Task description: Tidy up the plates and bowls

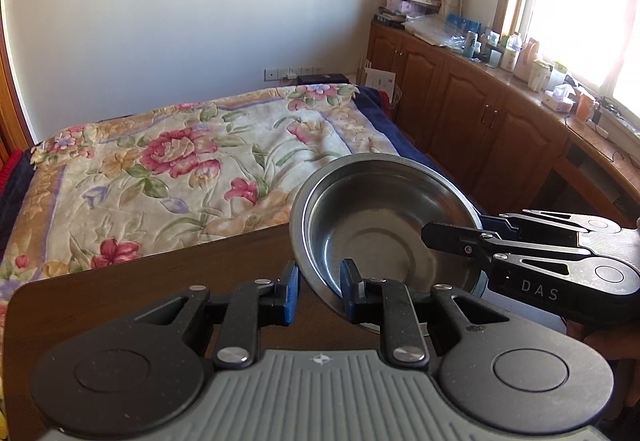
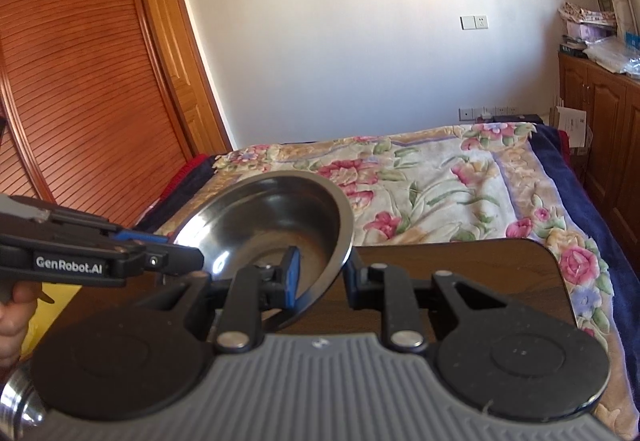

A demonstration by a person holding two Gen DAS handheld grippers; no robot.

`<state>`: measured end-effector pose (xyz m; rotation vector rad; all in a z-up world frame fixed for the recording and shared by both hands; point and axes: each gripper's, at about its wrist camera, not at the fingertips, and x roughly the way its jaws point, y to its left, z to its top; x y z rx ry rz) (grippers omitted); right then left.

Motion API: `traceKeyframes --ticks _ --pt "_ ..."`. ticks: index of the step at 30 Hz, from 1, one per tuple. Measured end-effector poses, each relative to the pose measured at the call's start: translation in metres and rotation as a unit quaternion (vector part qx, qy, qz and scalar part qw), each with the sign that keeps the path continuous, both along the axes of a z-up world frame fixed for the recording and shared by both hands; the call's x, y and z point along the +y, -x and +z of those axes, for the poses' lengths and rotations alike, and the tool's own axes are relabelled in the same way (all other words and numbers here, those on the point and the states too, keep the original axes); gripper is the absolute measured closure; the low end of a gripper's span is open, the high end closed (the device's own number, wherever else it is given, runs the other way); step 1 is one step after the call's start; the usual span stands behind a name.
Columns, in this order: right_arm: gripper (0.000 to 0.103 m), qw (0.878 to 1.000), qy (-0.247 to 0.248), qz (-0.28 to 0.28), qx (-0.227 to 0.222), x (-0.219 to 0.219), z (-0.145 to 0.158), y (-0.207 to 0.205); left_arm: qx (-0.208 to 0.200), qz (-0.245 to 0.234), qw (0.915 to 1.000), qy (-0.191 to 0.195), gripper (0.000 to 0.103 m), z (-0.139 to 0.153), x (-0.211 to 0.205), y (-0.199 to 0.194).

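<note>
One stainless steel bowl [image 1: 380, 209] [image 2: 272, 217] hangs tilted above the dark wooden table [image 1: 160, 281] [image 2: 460, 261], carried by both grippers. In the left wrist view my left gripper [image 1: 320, 291] is shut on the bowl's near rim, its blue pads on either side of the edge. From the right, my right gripper [image 1: 460, 237] clamps the opposite rim. The right wrist view shows the right gripper [image 2: 322, 277] shut on the rim close to the camera, and the left gripper [image 2: 180, 249] biting the rim from the left.
A bed with a floral blanket [image 1: 180, 161] [image 2: 440, 181] lies just beyond the table. Wooden cabinets [image 1: 480, 113] with clutter run under the window on the right. A slatted wardrobe [image 2: 80, 81] stands left. Another steel vessel [image 2: 16, 397] and a hand [image 2: 12, 313] show at the lower left.
</note>
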<state>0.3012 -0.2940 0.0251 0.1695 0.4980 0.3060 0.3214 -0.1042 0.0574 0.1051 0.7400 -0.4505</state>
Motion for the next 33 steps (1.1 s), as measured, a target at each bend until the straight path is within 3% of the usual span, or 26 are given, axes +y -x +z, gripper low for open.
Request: traceKeyframes --ticks 14,25,33 --pt "0.078 1.000 0.006 0.013 -0.024 0.023 0.022 0.035 -0.027 0.005 0.9996 0.008 0.079 0.023 0.033 0.045" --pt "0.078 0.998 0.010 0.043 -0.040 0.052 0.026 0.072 -0.033 0.019 0.9992 0.013 0.079 0.016 0.073 0.084" --pt "0.078 0.997 0.006 0.073 -0.032 0.078 0.012 0.095 -0.033 0.032 0.9989 0.012 0.079 -0.002 0.108 0.123"
